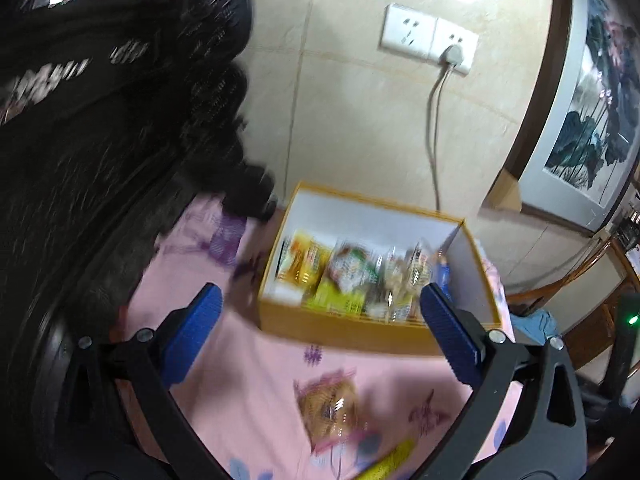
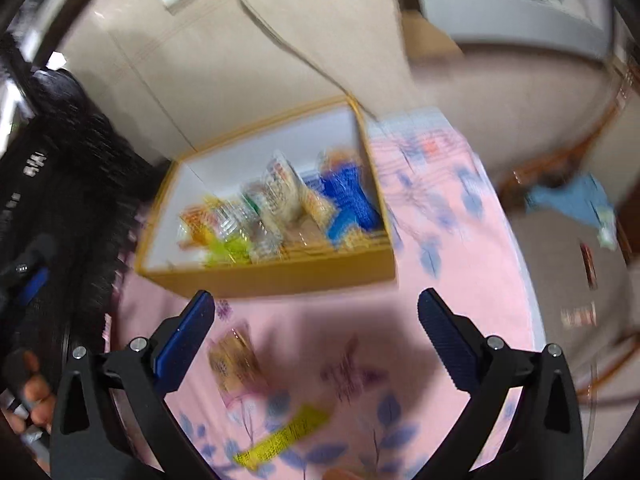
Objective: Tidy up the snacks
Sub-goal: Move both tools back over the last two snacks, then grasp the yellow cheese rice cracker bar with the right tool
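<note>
Right wrist view: right tongs (image 2: 316,312) gape wide and empty, like the left tongs (image 1: 320,308), above a brown snack packet (image 2: 236,360) lying near-left on the pink tabletop (image 2: 460,280), its long axis running toward the box (image 2: 280,276) beyond.

You have the box (image 1: 360,332) at frame centre on the cloth (image 1: 260,380), snack packets (image 1: 348,276) ranged inside. Below it, two loose packets (image 1: 328,404) (image 2: 284,436) lie on the cloth. A wall socket (image 1: 428,36) sits above.

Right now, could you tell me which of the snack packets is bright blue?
The blue packet at the right end of the row inside the box; its neighbours are yellow, green, orange or clear.
</note>
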Demonstrator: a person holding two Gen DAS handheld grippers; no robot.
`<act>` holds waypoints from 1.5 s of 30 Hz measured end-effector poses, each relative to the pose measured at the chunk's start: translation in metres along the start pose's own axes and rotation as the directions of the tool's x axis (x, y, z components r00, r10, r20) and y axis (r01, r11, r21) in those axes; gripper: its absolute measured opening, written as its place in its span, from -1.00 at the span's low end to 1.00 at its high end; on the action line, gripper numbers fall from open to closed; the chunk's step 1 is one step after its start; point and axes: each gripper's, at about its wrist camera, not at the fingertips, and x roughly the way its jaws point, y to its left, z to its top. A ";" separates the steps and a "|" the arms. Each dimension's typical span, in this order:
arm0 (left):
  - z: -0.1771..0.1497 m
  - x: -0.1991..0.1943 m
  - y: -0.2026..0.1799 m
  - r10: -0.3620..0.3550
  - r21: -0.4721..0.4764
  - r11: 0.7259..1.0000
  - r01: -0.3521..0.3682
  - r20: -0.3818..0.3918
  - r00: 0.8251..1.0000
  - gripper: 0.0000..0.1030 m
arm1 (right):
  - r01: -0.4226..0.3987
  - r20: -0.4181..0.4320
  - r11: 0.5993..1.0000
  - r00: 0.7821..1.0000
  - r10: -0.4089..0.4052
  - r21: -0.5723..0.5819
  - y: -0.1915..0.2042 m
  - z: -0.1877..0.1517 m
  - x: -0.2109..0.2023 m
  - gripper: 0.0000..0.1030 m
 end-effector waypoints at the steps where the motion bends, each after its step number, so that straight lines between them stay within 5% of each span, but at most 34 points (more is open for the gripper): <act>1: -0.008 -0.003 0.004 0.002 -0.009 1.000 -0.002 -0.015 1.000 0.96 | 0.012 -0.036 0.999 0.999 -0.011 0.031 -0.002 -0.017 0.005 0.97; 7: -0.058 -0.021 0.036 0.032 -0.017 0.999 -0.033 -0.094 0.995 0.96 | -0.004 -0.219 1.000 0.976 0.004 0.000 0.011 -0.080 0.032 0.97; 12: -0.075 -0.034 0.064 0.013 -0.039 0.999 -0.018 -0.123 0.992 0.96 | 0.148 -0.288 0.983 0.942 -0.173 -0.108 0.030 -0.112 0.045 0.97; 17: -0.079 -0.040 0.086 0.002 -0.032 0.999 -0.006 -0.122 0.992 0.96 | 0.111 -0.448 0.981 0.893 -0.027 0.161 0.019 -0.132 0.067 0.97; 30: -0.081 -0.043 0.114 -0.071 -0.054 0.996 0.064 -0.135 0.988 0.96 | 0.277 -0.377 0.919 0.912 -0.159 0.281 0.040 -0.152 0.093 0.97; 41: -0.085 -0.041 0.126 -0.096 -0.073 0.994 0.085 -0.154 0.983 0.96 | 0.417 -0.386 0.891 0.863 -0.327 0.178 0.071 -0.168 0.115 0.97; 45: -0.087 -0.041 0.130 -0.100 -0.093 0.992 0.086 -0.159 0.982 0.96 | 0.417 -0.348 0.873 0.881 -0.320 0.254 0.084 -0.174 0.113 0.97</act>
